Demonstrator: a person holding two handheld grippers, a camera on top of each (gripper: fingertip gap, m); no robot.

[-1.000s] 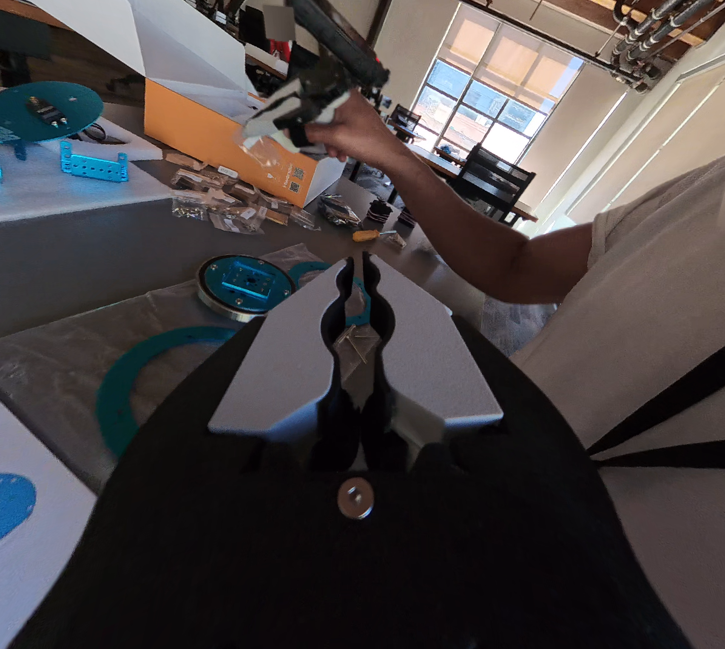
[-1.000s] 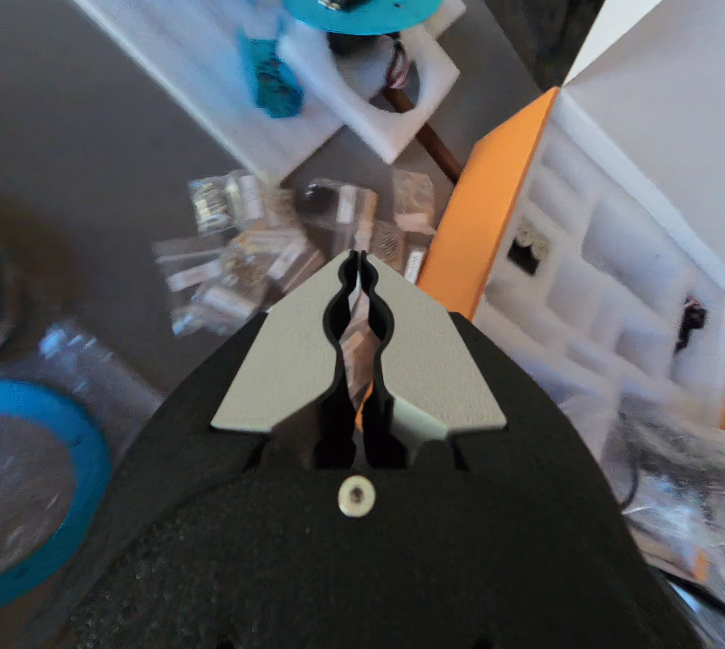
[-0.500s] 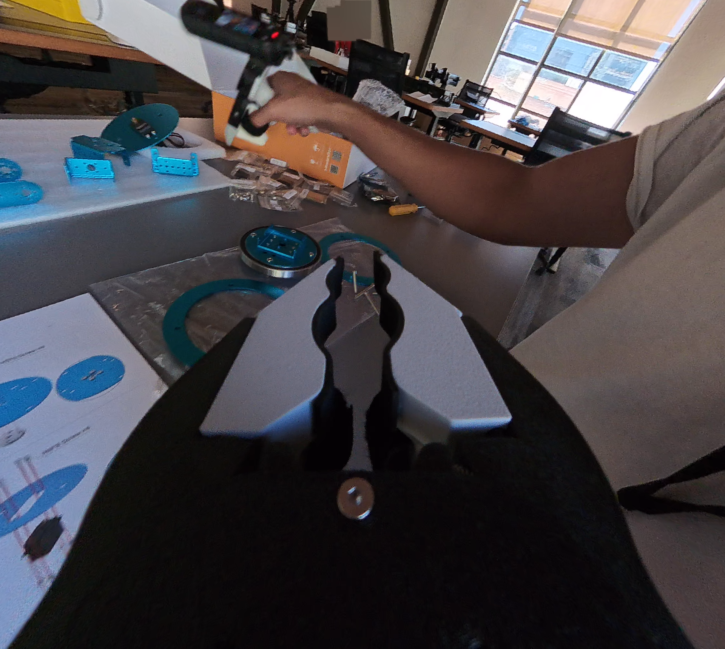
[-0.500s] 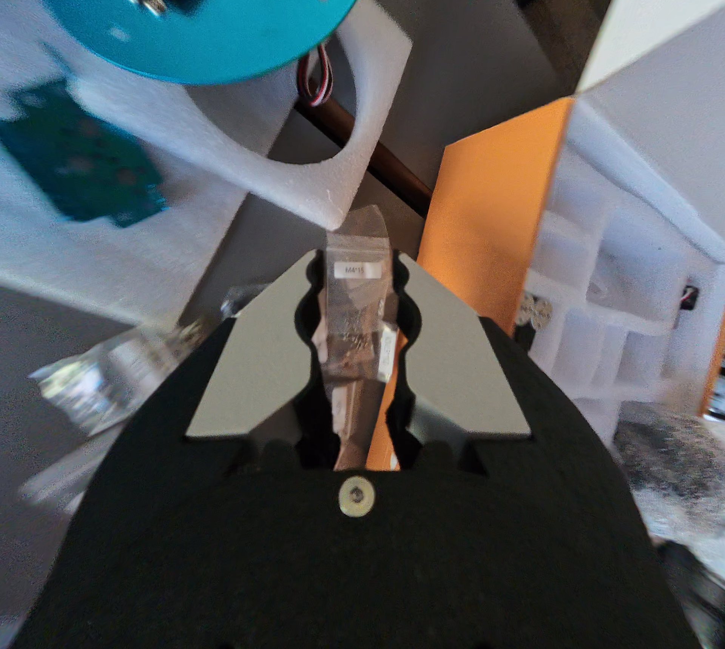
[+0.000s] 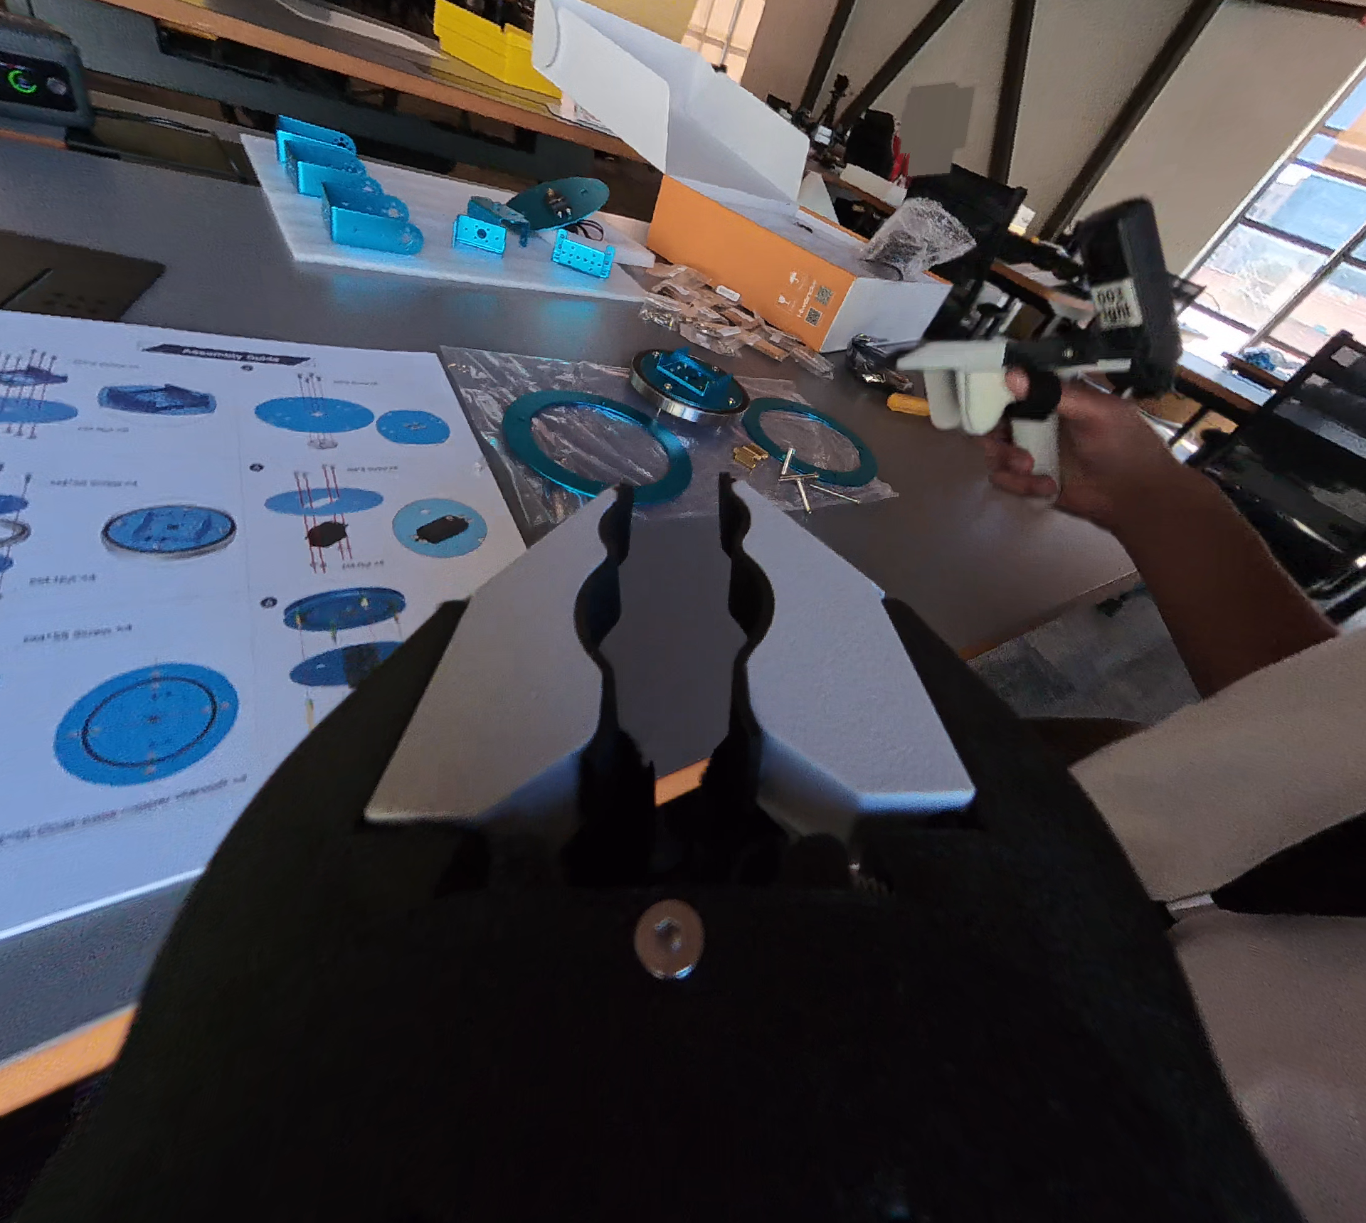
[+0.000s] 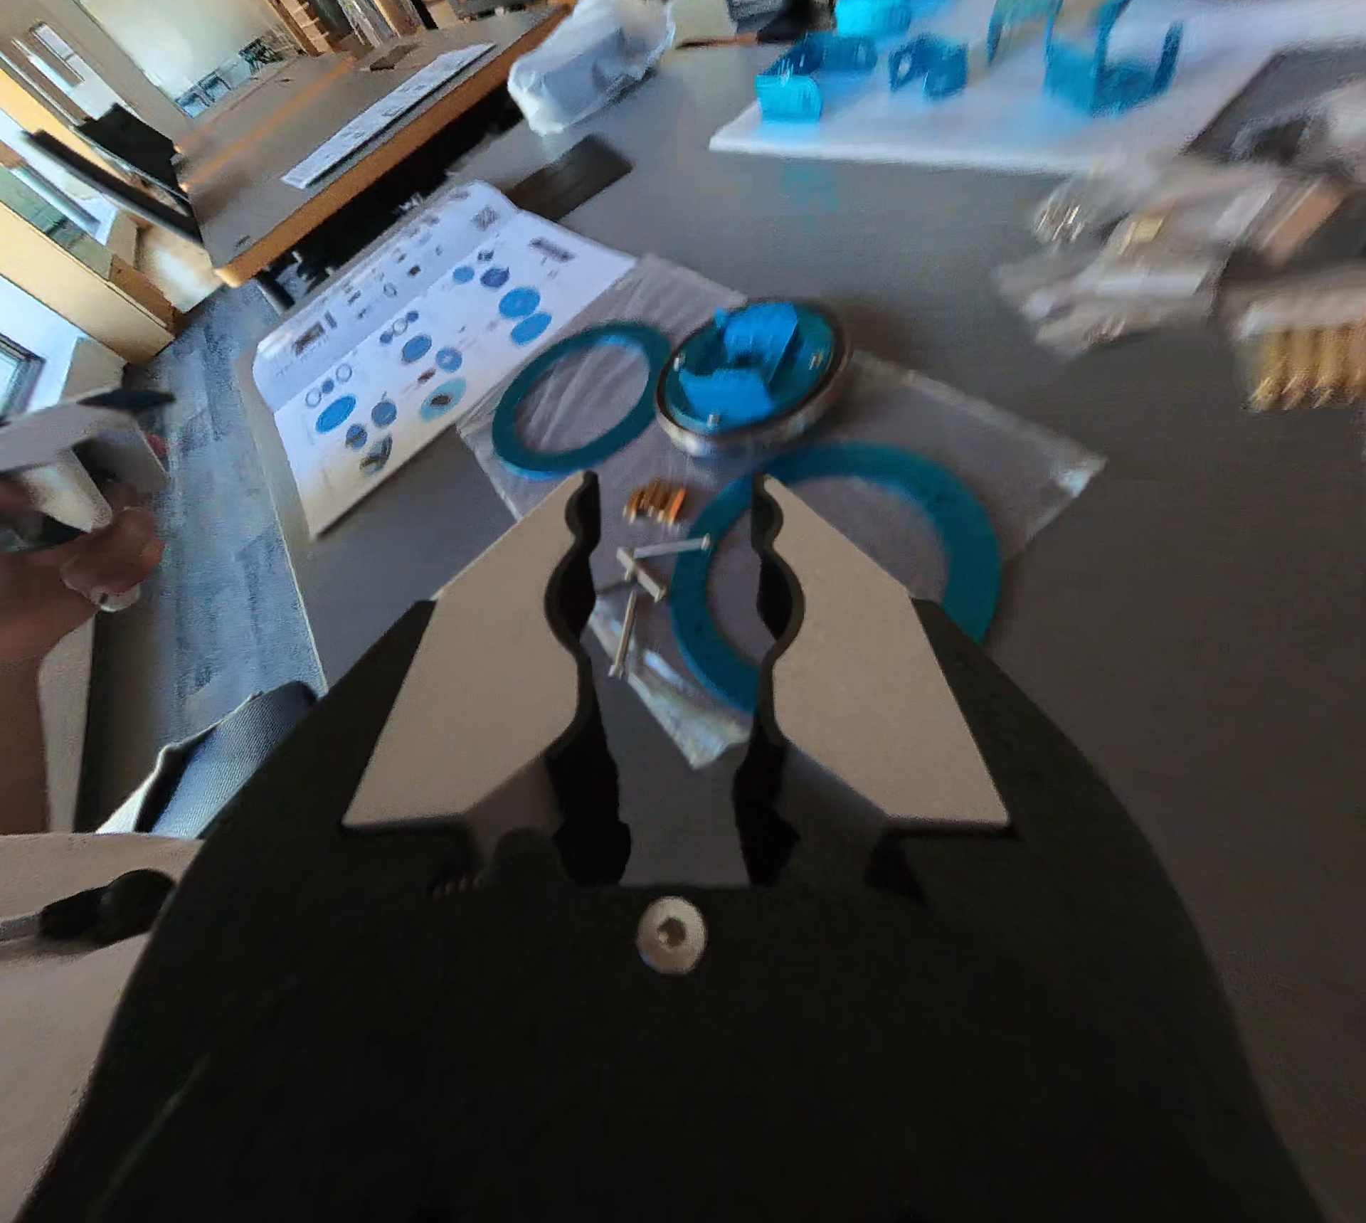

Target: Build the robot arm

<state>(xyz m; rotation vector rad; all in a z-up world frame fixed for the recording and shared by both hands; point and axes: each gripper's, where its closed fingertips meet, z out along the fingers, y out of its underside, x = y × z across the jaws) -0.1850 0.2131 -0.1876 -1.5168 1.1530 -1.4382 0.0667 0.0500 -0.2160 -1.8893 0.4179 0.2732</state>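
Both hand-held grippers hang empty above the bench [image 5: 961, 566]: the left hand-held gripper [image 5: 671, 494] has its jaws spread, and so does the right hand-held gripper [image 6: 673, 491], nearest the loose screws [image 6: 639, 578]. Two teal rings [image 5: 596, 448] and a round bearing base [image 5: 687, 383] lie unjoined on clear plastic (beside an open instruction sheet [image 5: 222, 522]); brackets [image 5: 347, 193] sit apart on white foam.

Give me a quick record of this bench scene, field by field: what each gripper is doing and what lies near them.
left gripper: open, empty, above the table edge
right gripper: open, empty, above loose screws
nearest parts: two teal rings, round blue-topped base, brass standoffs, all on a clear plastic sheet
left of the sheet: instruction sheet
farther back: blue brackets on white foam, orange box, small hardware bags
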